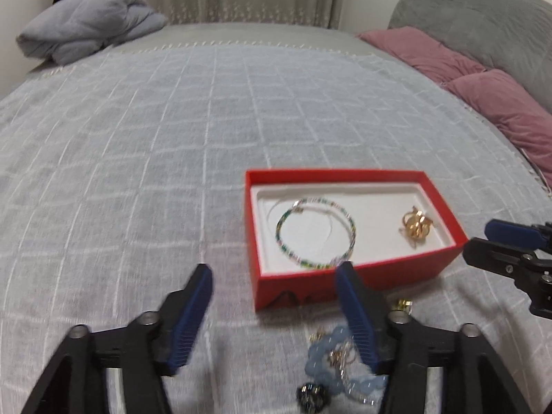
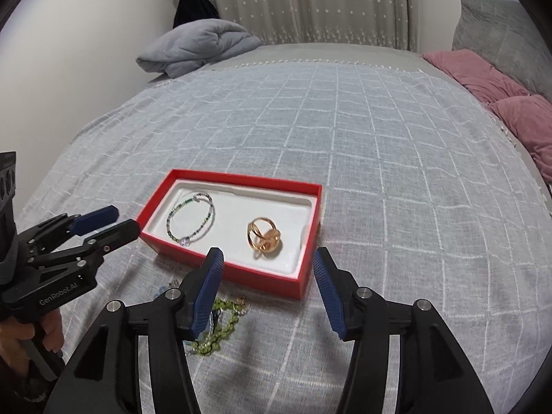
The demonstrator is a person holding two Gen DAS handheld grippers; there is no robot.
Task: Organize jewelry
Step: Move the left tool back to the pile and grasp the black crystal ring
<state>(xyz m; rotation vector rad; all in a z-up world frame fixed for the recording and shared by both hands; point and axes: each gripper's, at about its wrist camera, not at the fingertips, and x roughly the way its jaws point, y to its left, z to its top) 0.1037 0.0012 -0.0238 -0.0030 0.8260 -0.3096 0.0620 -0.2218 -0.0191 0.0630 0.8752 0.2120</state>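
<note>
Both grippers, left gripper point(image 1: 274, 269) and right gripper point(image 2: 268, 253), are held wide open and empty. Next, the loose blue bead bracelet point(image 1: 339, 362) near the red box point(image 1: 345, 281) should be grasped.

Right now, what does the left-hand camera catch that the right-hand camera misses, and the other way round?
Only the left wrist view shows the pale blue bead bracelet and a dark beaded piece on the bedspread. Only the right wrist view shows the green bead strand. Both show the red box holding a multicolored bead bracelet and gold rings, plus the open left gripper and open right gripper.
</note>
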